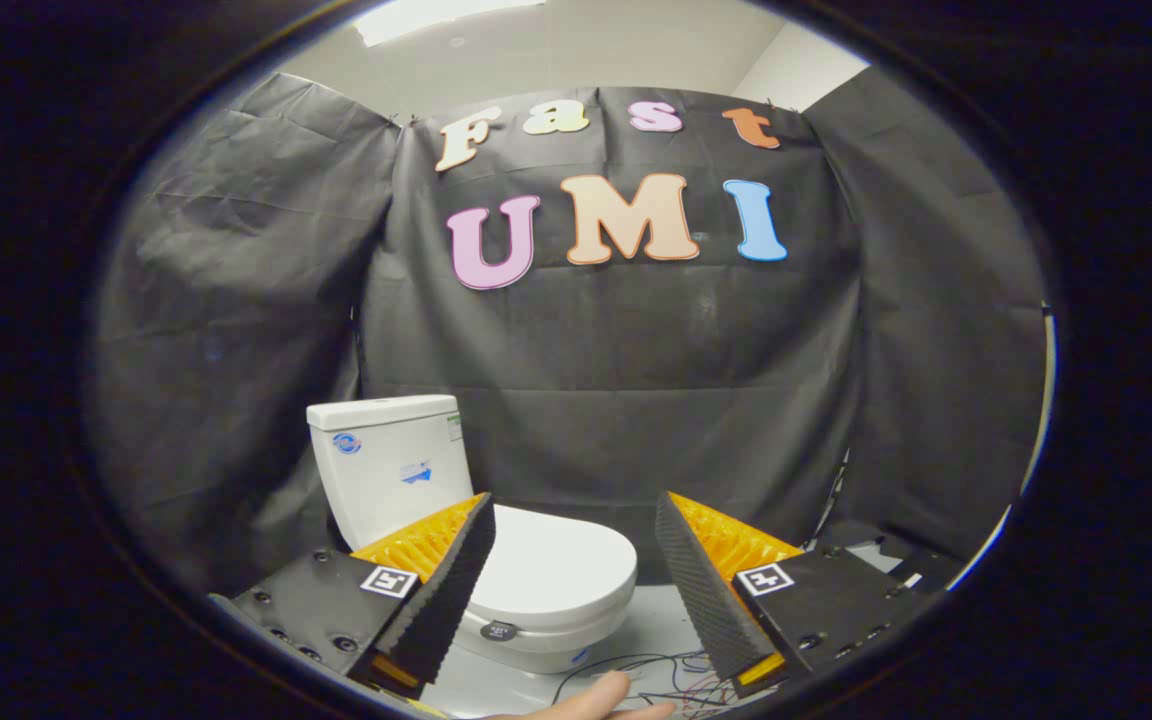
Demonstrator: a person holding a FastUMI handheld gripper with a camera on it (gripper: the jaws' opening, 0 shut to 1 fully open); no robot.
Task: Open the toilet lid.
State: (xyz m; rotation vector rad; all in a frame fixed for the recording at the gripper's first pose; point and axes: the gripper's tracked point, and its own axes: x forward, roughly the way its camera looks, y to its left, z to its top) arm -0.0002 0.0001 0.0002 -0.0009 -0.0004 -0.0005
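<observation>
A white toilet stands on the floor ahead of me, its tank (pixel 391 465) against the black cloth wall. The lid (pixel 551 565) lies flat and closed over the bowl, its front edge pointing toward the right finger. My gripper (pixel 576 510) hovers open above and in front of it, nothing between the fingers. The left finger (pixel 456 580) overlaps the lid's near-left part in the picture; the right finger (pixel 701 585) stands to the lid's right, apart from it. I cannot tell whether the left finger touches the lid.
Black cloth walls (pixel 616 340) close in the booth behind and on both sides. Thin loose wires (pixel 651 675) lie on the pale floor just before the toilet bowl. A person's fingertip (pixel 601 695) shows below the fingers.
</observation>
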